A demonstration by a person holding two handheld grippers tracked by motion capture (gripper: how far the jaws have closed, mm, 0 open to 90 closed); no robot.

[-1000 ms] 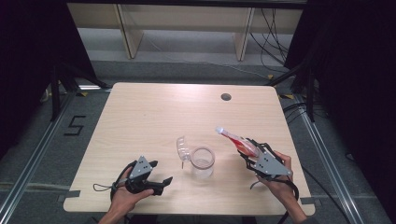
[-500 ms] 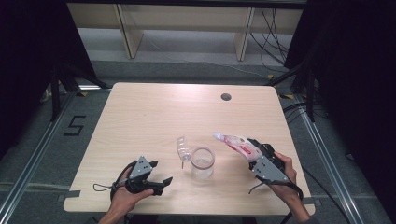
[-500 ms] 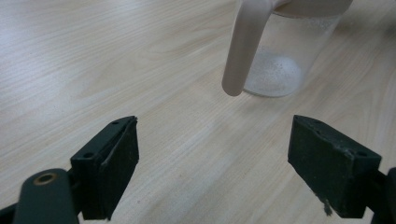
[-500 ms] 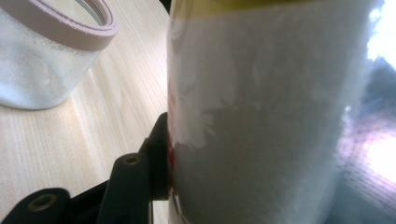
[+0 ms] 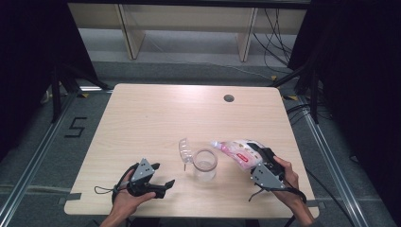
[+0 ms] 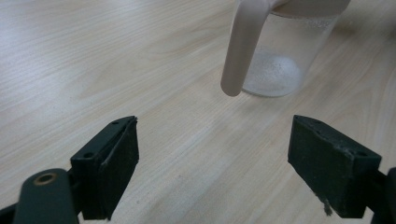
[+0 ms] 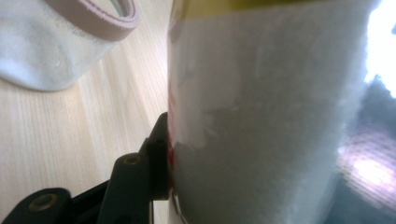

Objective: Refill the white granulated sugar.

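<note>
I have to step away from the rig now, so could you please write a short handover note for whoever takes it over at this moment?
Right gripper: shut on the pouch, held tilted with its top end near the rim of the clear cup.
Left gripper: open, holding nothing, low over the table to the left of the cup.
The cup stands mid-table with some white grains at its bottom; its handle faces the left gripper.
Done: pouch picked up and brought to the cup.
Left: probably finish pouring, then set the pouch down.

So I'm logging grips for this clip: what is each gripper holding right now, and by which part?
The right gripper clamps the bag around its lower body, top tilted toward the cup. The left gripper is open, holding nothing.
</note>
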